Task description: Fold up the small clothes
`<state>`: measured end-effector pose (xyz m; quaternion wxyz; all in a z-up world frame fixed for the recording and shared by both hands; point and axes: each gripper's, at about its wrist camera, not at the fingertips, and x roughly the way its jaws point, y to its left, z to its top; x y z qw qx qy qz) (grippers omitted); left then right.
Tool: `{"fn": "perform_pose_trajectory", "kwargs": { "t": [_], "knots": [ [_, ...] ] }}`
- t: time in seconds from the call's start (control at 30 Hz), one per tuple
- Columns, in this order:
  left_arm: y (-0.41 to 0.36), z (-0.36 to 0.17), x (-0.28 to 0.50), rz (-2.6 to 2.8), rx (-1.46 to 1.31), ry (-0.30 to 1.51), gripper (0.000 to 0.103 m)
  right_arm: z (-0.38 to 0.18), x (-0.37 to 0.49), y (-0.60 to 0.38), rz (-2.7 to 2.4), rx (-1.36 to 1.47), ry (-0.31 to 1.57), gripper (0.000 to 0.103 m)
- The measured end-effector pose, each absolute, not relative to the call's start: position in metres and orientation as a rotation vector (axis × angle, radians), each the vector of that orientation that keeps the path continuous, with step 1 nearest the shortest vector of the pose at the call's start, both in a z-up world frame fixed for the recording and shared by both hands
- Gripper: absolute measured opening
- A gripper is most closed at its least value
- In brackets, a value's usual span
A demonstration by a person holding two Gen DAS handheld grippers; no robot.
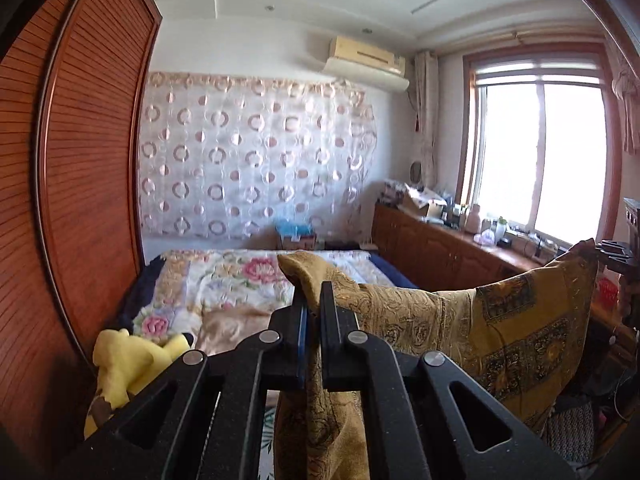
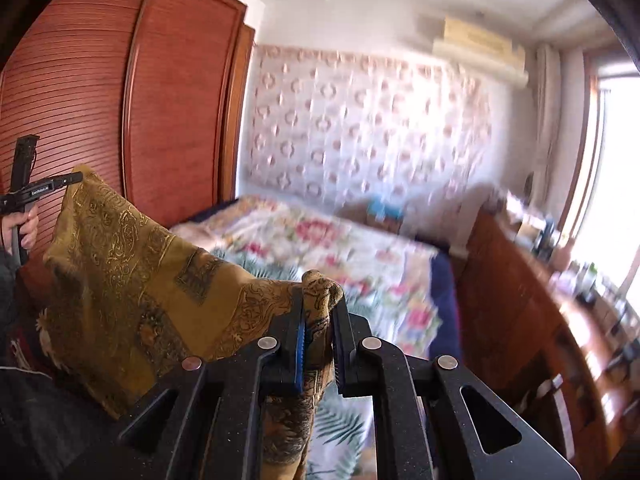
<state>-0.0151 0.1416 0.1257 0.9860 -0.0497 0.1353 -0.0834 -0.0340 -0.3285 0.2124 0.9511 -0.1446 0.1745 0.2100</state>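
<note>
Left gripper (image 1: 313, 300) and right gripper (image 2: 319, 312) each pinch a corner of the thin mustard paisley scarf (image 1: 500, 320) — stretched taut above the floral quilt (image 1: 224, 280).

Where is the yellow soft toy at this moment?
In the left wrist view, the yellow soft toy lies at lower left, on the bed's near corner beside the wooden wardrobe.

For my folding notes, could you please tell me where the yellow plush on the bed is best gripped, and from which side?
Judging by the left wrist view, I would take the plush by its raised top lobe, coming from above. That part stands free of the bed, while its lower body is hidden behind the left tongs.
</note>
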Motion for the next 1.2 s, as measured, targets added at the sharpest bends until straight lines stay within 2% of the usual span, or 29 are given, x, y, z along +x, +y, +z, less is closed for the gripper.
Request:
{"fn": "perform_pose_trajectory", "kwargs": {
  "t": [0.3,0.57,0.77,1.1,1.13,1.2],
  "knots": [
    [0.155,0.162,-0.032,-0.131,-0.112,0.167,0.006,0.253,-0.060,-0.317,0.381,-0.332,0.250,0.010],
    [0.163,0.180,-0.019,-0.074,-0.089,0.115,0.006,0.235,-0.054,-0.309,0.330,-0.332,0.179,0.010],
    [0.166,0.136,0.049,-0.015,-0.060,0.232,0.006,0.195,0.006,-0.282,0.304,-0.337,0.270,0.010],
    [0.155,0.045,0.173,0.047,0.021,0.391,0.006,0.080,0.165,-0.238,0.235,-0.341,0.493,0.010],
    [0.154,0.038,0.182,0.057,0.027,0.405,0.007,0.069,0.179,-0.234,0.227,-0.329,0.518,0.010],
    [0.160,0.021,0.203,0.066,0.024,0.474,0.018,0.048,0.207,-0.225,0.210,-0.301,0.584,0.013]
  ]
}}
